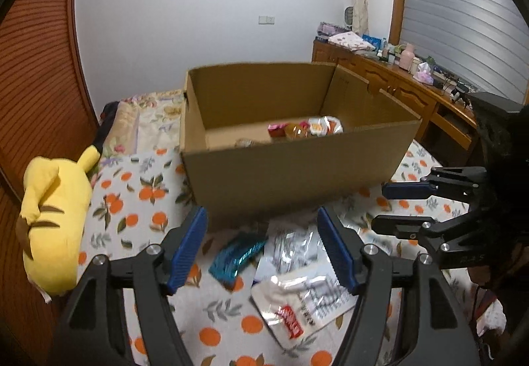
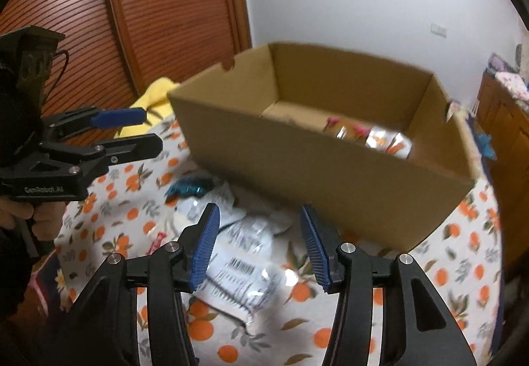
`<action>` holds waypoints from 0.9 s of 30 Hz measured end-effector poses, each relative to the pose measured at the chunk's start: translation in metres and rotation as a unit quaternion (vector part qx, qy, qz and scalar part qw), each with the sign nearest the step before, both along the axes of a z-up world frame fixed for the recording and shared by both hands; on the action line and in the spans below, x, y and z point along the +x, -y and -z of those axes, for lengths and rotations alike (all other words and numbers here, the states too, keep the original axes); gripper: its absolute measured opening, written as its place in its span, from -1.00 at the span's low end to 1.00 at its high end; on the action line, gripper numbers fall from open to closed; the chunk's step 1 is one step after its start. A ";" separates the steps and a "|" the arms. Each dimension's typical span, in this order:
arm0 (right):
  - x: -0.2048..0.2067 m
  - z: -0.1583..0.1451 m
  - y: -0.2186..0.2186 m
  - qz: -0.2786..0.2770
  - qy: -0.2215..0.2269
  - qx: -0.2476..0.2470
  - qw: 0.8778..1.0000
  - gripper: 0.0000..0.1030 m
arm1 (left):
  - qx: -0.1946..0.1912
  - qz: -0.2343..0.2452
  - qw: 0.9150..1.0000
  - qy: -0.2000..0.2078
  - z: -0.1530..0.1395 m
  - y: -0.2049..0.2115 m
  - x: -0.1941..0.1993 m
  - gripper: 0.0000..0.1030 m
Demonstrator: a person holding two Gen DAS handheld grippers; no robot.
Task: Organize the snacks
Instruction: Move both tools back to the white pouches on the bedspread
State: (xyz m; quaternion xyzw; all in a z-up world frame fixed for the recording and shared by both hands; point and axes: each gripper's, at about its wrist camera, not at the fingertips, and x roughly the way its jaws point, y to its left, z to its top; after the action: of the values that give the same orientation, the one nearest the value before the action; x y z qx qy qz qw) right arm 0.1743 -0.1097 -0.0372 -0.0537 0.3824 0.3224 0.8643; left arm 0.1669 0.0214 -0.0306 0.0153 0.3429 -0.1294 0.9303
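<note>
Currently the left gripper (image 1: 263, 245) hovers with jaws apart and empty over the teal packet (image 1: 236, 255) and silver pouches (image 1: 299, 280) on the bedsheet (image 1: 132, 201), just before the cardboard box (image 1: 291, 174). Close squarely on one packet's edge, then lift clear of the box wall. The right gripper (image 2: 259, 245), likewise apart, holds nothing; only "GenRobot.AI" on the left gripper's body is legible.

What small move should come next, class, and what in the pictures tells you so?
Probably lower the left tool onto the blue packet and close. Both tools are open and empty, the cardboard box already holds some snacks, and packets lie loose on the bedsheet in front of it.
</note>
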 end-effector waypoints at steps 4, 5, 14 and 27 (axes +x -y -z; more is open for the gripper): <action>0.001 0.019 -0.008 -0.009 -0.027 0.003 1.000 0.00 | 0.002 -0.007 1.000 -0.009 0.013 -0.005 -0.010 0.35; 0.002 0.022 -0.010 -0.010 -0.031 0.001 0.999 0.00 | 0.004 -0.010 1.000 -0.010 0.016 -0.006 -0.013 0.35; -0.001 0.046 -0.022 -0.021 -0.057 -0.018 0.998 0.00 | -0.006 -0.014 1.000 -0.012 0.024 -0.018 -0.032 0.35; -0.031 0.055 -0.009 -0.020 -0.074 -0.042 0.996 0.01 | -0.016 -0.025 1.000 -0.002 0.024 -0.024 -0.062 0.35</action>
State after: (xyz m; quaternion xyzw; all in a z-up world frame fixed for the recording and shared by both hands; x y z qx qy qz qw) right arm 0.1435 -0.1009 -0.0920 -0.0734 0.4570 0.3265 0.8241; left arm 0.1045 0.0454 -0.0550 -0.0080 0.3431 -0.1114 0.9326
